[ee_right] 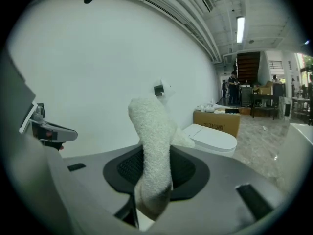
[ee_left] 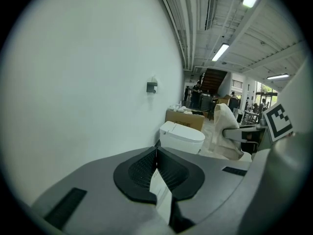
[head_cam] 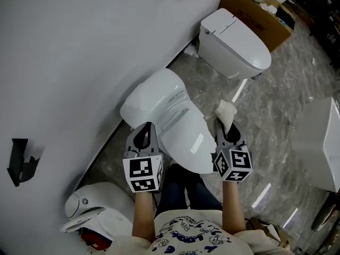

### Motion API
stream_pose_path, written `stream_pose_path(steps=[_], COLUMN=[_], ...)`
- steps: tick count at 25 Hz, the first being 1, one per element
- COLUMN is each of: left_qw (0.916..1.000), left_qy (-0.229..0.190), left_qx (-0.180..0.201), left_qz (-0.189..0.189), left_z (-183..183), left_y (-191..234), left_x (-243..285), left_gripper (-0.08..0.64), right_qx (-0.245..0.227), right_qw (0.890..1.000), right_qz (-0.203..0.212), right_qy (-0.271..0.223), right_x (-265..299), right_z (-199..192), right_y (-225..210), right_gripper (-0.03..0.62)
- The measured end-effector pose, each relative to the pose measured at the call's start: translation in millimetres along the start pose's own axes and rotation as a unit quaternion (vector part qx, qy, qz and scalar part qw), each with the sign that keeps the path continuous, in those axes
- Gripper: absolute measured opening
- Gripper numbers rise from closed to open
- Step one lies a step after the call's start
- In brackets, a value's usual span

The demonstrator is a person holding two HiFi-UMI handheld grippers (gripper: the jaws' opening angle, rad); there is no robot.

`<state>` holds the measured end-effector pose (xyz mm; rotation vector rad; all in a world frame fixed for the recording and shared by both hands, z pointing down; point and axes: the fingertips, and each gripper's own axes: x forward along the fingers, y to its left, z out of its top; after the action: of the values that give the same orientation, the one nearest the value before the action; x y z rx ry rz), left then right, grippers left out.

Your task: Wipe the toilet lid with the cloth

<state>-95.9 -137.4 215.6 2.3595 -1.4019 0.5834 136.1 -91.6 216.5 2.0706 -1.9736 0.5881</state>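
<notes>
I'm grasping the cloth [head_cam: 226, 110] in the right gripper's [head_cam: 222, 125] fingers, at three o'clock of the toilet lid [head_cam: 175, 121]. The left gripper's [head_cam: 143, 128] fingers are clenched empty, and wiping is apparently not yet begun.

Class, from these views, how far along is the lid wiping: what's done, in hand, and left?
Done: the cloth is gripped in the right hand-held gripper. In hand: it is held beside the toilet lid, apparently not touching it. Left: the whole wipe, it seems; the left hand-held gripper is shut, empty.
</notes>
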Motion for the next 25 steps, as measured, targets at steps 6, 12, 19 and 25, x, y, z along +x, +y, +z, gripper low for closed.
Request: stream_pose_path(steps=[6, 12, 19, 25], left_qw=[0.9998, 0.9995, 0.9986, 0.9964], left_qy=[0.017, 0.029, 0.053, 0.084], left_qx=[-0.004, 0.002, 0.008, 0.004], left_qz=[0.010, 0.011, -0.001, -0.006], left_z=[-17.7, -34.1, -71.0, -109.7], left_y=[6.3, 7.3, 5.3, 1.8], left_x=[19.9, 41.1, 69.3, 99.5], left_gripper=[0.005, 0.005, 0.005, 0.005], right_qx=[-0.009, -0.016, -0.024, -0.034], right_qw=[1.000, 0.999, 0.996, 0.992], right_qz=[0.018, 0.027, 0.031, 0.042], right_qy=[0.022, 0.044, 0.083, 0.118], right_x=[23.4, 49.2, 81.0, 107.4], right_z=[-21.6, -52.0, -108.8, -156.4], right_y=[1.5, -2.5, -13.2, -21.2], right_gripper=[0.118, 0.118, 0.119, 0.118])
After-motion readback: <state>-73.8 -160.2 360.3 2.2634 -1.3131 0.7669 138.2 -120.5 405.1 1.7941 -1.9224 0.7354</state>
